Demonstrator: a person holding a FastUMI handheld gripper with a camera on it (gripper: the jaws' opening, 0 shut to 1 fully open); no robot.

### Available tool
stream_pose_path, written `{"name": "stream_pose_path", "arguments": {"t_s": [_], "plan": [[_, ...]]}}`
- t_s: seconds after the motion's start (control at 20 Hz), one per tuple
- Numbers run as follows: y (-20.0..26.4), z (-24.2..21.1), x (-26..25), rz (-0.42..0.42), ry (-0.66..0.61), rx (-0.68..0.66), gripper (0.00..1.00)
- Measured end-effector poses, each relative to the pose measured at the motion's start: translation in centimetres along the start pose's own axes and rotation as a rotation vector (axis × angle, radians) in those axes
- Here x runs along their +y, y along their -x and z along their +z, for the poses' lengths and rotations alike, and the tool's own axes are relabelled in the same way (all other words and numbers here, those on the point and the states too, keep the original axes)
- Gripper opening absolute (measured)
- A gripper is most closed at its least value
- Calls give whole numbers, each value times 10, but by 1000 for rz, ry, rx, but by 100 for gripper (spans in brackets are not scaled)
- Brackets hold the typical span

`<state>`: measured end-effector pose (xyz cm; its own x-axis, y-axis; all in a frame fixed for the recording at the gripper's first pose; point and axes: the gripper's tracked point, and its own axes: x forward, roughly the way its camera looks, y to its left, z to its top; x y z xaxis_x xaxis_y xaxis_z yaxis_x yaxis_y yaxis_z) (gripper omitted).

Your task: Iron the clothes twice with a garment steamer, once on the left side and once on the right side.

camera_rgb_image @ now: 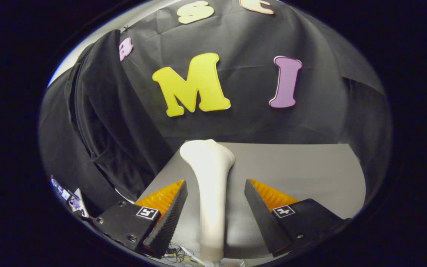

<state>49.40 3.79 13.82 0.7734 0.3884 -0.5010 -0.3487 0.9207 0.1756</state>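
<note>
**2 fingers flank the steamer, grip not closed**

We see the gripper [215, 207] spread wide, fingers clear of the white steamer [210, 185] lying between them, its long axis running straight ahead, head farthest away on the grey table [302, 167]. The black garment [102, 122] hangs beyond, to the left.

**Steamer standing between spread fingers**

The gripper [216, 185] has its two fingers apart, a gap showing on each side of the white, smooth plastic garment steamer [210, 193], so neither finger touches it. The steamer stands upright on the flat grey table [302, 167], its flared head above the fingertips. Beyond and to the left of the fingers, a black cloth garment [102, 122] hangs in folds in front of the booth's black wall.
</note>
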Motion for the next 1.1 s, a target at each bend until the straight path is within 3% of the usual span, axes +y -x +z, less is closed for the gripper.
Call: {"name": "stream_pose_path", "arguments": {"t_s": [0.3,0.6,0.85,1.1], "plan": [[-15,-13,8,75,-29,103,86],[-18,-23,3,63,-64,148,45],[-15,-27,2,21,-64,126,41],[27,-43,19,-35,-77,62,40]]}}
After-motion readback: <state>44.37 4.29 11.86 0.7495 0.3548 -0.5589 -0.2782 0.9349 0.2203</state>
